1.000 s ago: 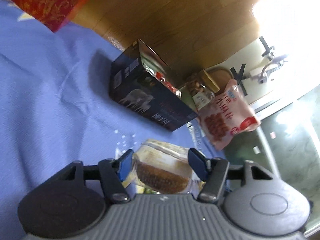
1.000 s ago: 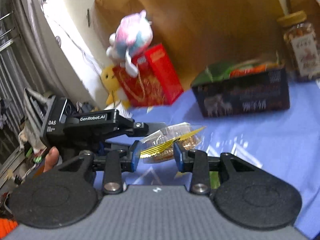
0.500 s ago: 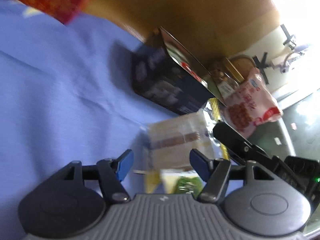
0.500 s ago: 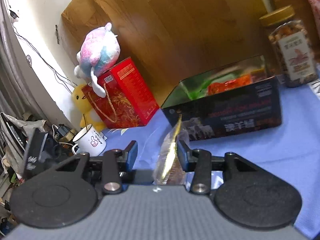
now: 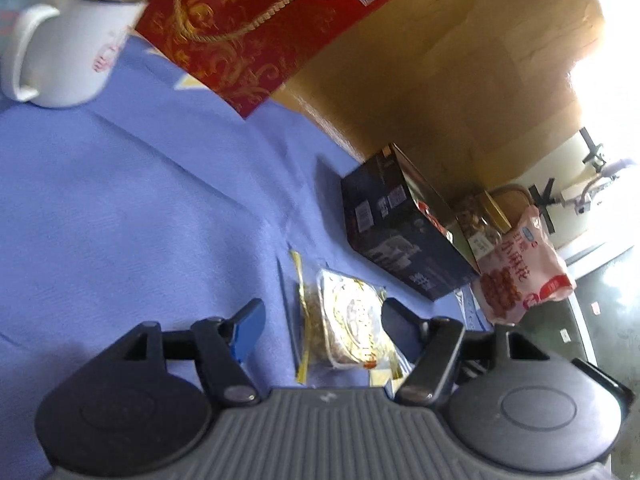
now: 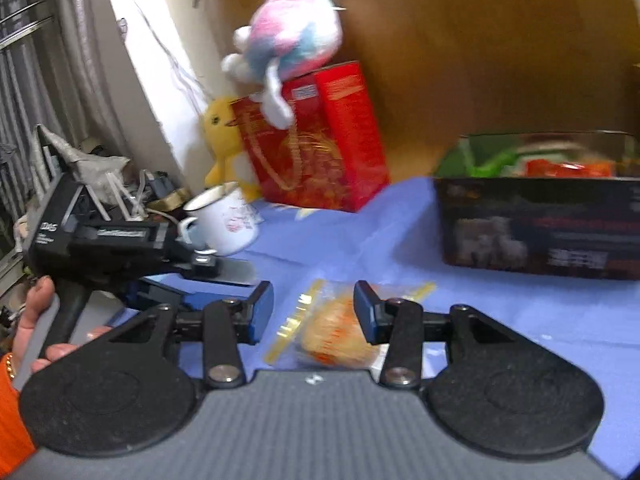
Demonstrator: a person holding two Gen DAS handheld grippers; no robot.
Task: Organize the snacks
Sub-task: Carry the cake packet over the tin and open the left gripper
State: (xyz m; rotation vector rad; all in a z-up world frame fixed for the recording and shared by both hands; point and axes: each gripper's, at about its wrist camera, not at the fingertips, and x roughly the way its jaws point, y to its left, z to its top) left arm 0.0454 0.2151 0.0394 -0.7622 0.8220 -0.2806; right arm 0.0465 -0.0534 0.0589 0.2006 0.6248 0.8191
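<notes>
A clear-wrapped pastry packet point(image 5: 344, 322) with yellow edges lies on the blue cloth; it also shows in the right wrist view point(image 6: 336, 326). My left gripper point(image 5: 320, 316) is open above it, fingers on either side and apart from it. My right gripper point(image 6: 314, 310) is open over the same packet, not touching it. The dark open snack box point(image 5: 404, 232) stands beyond; in the right wrist view the box point(image 6: 540, 228) holds green and orange packets. The left gripper's body point(image 6: 104, 240) shows at the left of the right wrist view.
A white mug point(image 5: 68, 36) and a red gift box point(image 5: 256, 28) stand at the back left. A nut jar point(image 5: 480, 224) and a pink snack bag point(image 5: 520, 264) stand right of the dark box. A plush toy point(image 6: 292, 36) sits on the red box point(image 6: 320, 140).
The right gripper held the packet upright, then let go; the packet now lies flat on the cloth. Both grippers have drawn back and stand open over it.
</notes>
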